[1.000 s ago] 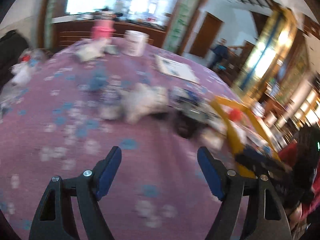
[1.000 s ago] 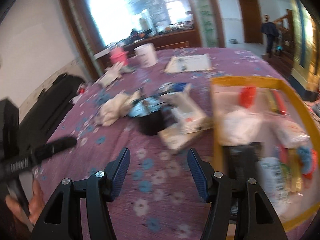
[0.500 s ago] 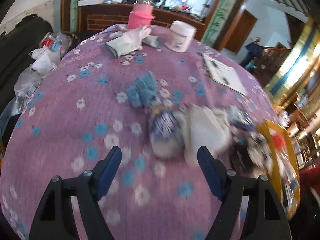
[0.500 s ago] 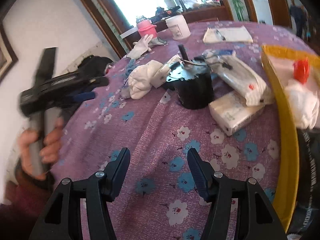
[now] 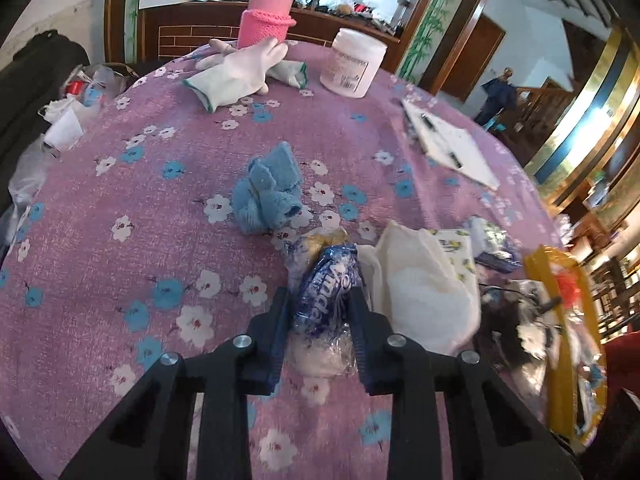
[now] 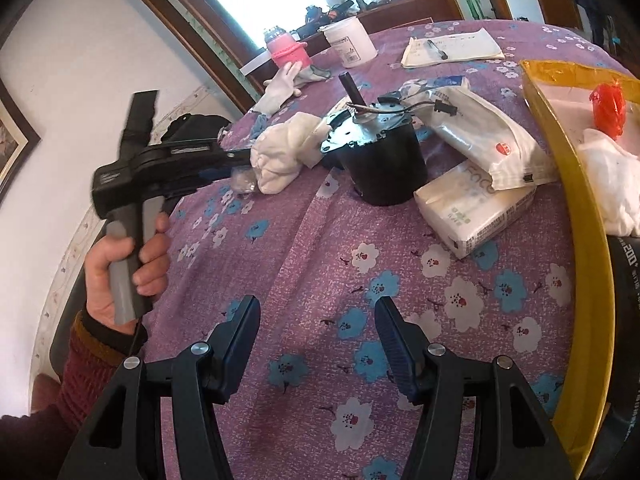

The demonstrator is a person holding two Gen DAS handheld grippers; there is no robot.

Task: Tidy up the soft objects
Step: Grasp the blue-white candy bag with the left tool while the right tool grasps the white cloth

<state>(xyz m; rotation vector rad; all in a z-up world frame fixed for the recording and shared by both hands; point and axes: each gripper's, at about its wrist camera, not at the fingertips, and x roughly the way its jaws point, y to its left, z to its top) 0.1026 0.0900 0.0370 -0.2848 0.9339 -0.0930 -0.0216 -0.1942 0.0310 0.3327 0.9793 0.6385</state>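
Closing on a crinkly blue-and-white plastic packet (image 5: 326, 300), left gripper (image 5: 320, 328) pads pressing its sides, white wadding bulging below, right gripper (image 6: 316, 344) released, empty.

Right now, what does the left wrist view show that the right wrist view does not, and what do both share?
Only the left wrist view: the left tool closing on a blue-and-white plastic packet, and a blue cloth bundle on the tablecloth.

Only the right wrist view: the right tool open over bare tablecloth, a black motor, a tissue pack, and the hand gripping the left tool's handle.

Both: the pink bottle, white tub, white glove, paper with pen and yellow tray rim.
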